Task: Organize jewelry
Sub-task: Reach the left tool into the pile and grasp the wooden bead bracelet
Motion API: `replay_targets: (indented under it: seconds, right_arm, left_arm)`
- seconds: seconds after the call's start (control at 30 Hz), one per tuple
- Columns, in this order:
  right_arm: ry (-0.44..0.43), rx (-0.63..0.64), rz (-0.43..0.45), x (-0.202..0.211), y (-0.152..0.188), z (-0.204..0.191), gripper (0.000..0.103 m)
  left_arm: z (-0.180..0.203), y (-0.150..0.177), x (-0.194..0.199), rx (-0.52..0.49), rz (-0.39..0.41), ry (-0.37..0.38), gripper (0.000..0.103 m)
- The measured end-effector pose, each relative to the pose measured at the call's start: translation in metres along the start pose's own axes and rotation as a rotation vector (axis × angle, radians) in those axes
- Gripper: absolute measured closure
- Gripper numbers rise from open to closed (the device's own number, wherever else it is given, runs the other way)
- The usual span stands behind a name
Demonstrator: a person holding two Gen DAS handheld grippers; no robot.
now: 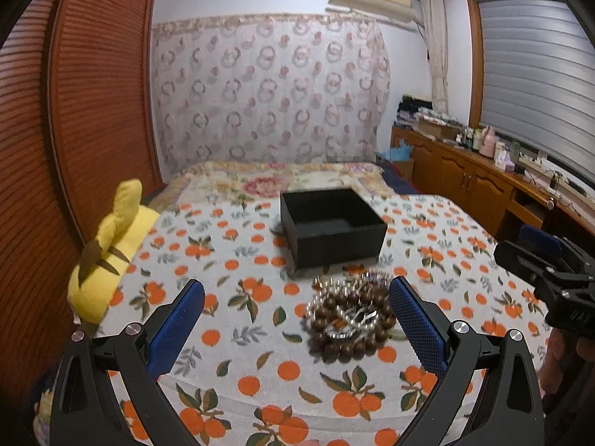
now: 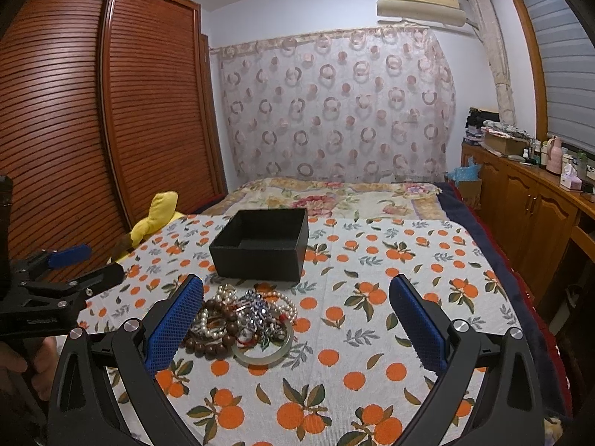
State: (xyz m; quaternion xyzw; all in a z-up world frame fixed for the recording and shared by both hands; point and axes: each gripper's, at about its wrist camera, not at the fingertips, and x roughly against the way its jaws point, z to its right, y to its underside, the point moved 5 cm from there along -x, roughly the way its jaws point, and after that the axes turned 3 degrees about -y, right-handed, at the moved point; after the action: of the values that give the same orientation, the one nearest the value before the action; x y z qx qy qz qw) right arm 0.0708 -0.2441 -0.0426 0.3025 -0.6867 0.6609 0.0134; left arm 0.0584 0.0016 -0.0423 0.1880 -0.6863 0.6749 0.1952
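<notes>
1. While both tongs hover over the bed (image 2: 427, 267), neither grips anything: left tongs (image 1: 297, 290) spread wide, right tongs (image 2: 296, 286) spread wide too.
2. Jewelry pile (image 1: 351, 312) sits on the orange-print blanket (image 1: 260, 364), lower centre-right of the left wrist frame, just inside the right-hand blue pad (image 1: 416, 323) of the left tongs. Cannot tell if pad and beads touch.
3. In the right wrist frame the same pile (image 2: 245, 319) is lower centre-left, partly hidden behind the left-hand blue pad (image 2: 174, 327) of the right tongs.
4. Pile contents readable in the right wrist view: brown wooden bead strand (image 2: 215, 345), pearl strands (image 2: 288, 303), pale green bangle (image 2: 264, 353) at the near edge, and a silvery tangle in the middle. All heaped and overlapping.
5. Black open box (image 2: 260, 252) stands upright on the blanket just behind the pile, centre of frame; what shows of its inside is bare. Left wrist view has it (image 1: 334, 234) centre, slightly blurred.
6. Yellow plush toy (image 1: 108, 245) lies at the bed's left edge, by the slatted wooden wardrobe (image 1: 93, 104).
7. Right tongs (image 1: 520, 260) show at the right edge of the left wrist frame; left tongs (image 2: 85, 264) at the left edge of the right wrist frame, with a hand (image 2: 22, 368) below.
</notes>
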Motion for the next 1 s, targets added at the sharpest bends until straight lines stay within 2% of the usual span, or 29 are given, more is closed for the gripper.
replay_targets:
  seconds: [0.13, 0.33, 0.47, 0.67, 0.83, 1.0]
  right_arm:
    - [-0.022, 0.009, -0.024, -0.007, 0.006, -0.003, 0.003]
    - [-0.055, 0.023, -0.071, -0.017, 0.018, -0.003, 0.016]
    - [-0.069, 0.026, -0.104, -0.024, 0.027, -0.003, 0.026]
    - [-0.09, 0.033, -0.141, -0.031, 0.038, -0.005, 0.033]
    - [-0.105, 0.037, -0.167, -0.036, 0.045, -0.008, 0.033]
    - [-0.113, 0.044, -0.181, -0.039, 0.049, -0.01, 0.033]
  left_arm:
    - [-0.004, 0.012, -0.012, 0.004, -0.036, 0.029, 0.007]
    - [-0.004, 0.03, -0.027, 0.002, -0.091, 0.081, 0.009]
    - [0.001, 0.042, -0.039, 0.009, -0.157, 0.14, 0.031]
    - [0.007, 0.053, -0.058, 0.045, -0.23, 0.225, 0.057]
    - [0.006, 0.053, -0.073, 0.096, -0.269, 0.257, 0.069]
    - [0.006, 0.054, -0.087, 0.112, -0.305, 0.262, 0.073]
